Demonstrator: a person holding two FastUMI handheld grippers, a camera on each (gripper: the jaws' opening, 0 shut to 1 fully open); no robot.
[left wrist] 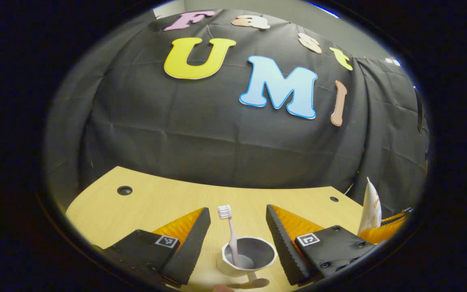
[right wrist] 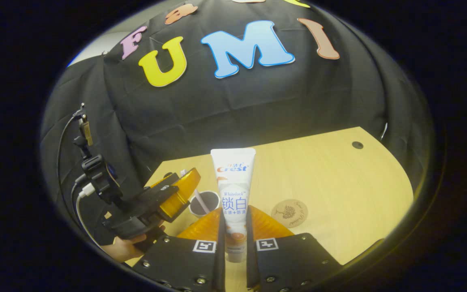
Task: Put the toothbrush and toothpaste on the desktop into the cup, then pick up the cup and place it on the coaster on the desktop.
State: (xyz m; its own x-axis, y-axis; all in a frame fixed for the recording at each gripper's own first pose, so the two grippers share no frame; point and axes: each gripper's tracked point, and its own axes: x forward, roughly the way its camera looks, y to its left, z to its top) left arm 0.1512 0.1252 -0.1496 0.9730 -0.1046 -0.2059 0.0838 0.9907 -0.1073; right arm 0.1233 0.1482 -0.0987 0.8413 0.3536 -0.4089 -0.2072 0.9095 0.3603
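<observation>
Toothbrush point(left wrist: 230, 233) in cup point(left wrist: 247, 256), wooden desktop point(left wrist: 156, 198)

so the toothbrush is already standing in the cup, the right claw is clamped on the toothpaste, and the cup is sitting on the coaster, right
Not quite: the cup is not on the coaster. In the right gripper view it stands on the bare desktop, apart from the coaster. The rest holds: the toothbrush stands in the cup, and the right claw is clamped on the toothpaste.

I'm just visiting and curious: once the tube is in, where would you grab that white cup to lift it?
Probably the white faceted cup's lower wall, from the side, fingers straddling it: the toothbrush stands up past the rim, blocking the top, so the open left gripper fits around the body.
</observation>
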